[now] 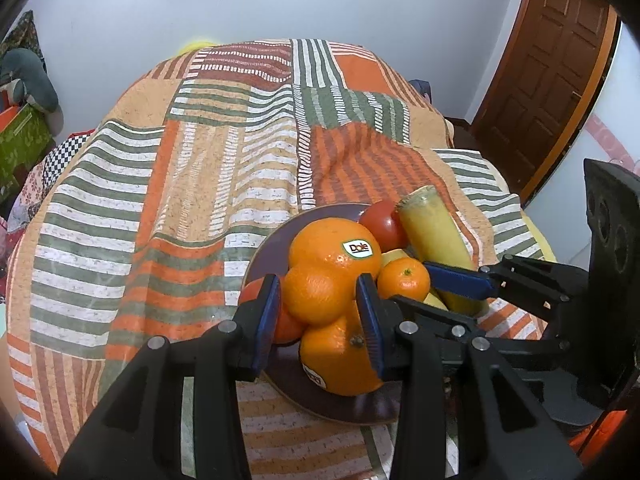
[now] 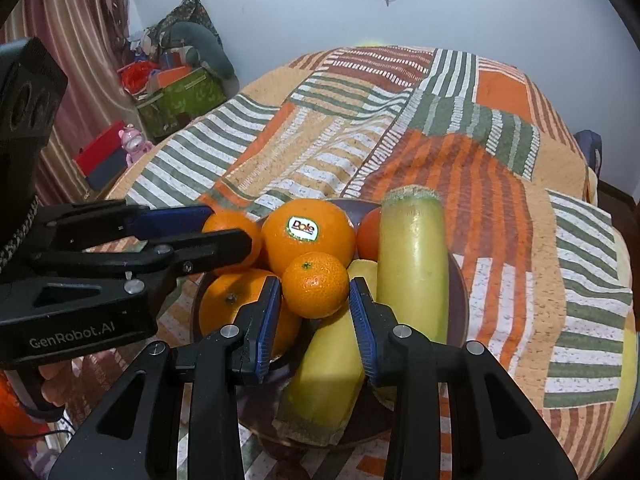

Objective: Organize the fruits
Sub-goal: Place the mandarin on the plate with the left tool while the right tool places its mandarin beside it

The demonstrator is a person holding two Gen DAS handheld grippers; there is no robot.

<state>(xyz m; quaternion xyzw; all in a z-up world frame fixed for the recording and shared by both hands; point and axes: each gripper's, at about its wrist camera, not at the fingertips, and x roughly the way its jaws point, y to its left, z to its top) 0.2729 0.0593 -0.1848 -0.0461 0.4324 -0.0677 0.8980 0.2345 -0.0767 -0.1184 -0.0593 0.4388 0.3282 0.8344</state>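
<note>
Both reaching into the heaped plate (image 2: 460,280) at once: left gripper (image 1: 318,300) pinching a mid-sized orange (image 1: 316,294) at 6 o'clock, right gripper (image 2: 316,308) flanking, perhaps just touching, the small mandarin (image 2: 316,284) toward 3, probably to lift them out.

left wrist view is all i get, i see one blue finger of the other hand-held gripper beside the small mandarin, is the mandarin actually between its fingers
Observer: Yes. In the right wrist view the right hand-held gripper has a blue pad on each side of the small mandarin, both close against it. I cannot tell whether they are squeezing it.
Operator: ok and whats under that mandarin
Observer: A long yellow fruit lies below it on the plate, its cut end toward the camera, next to the pale green cylinder.
</note>
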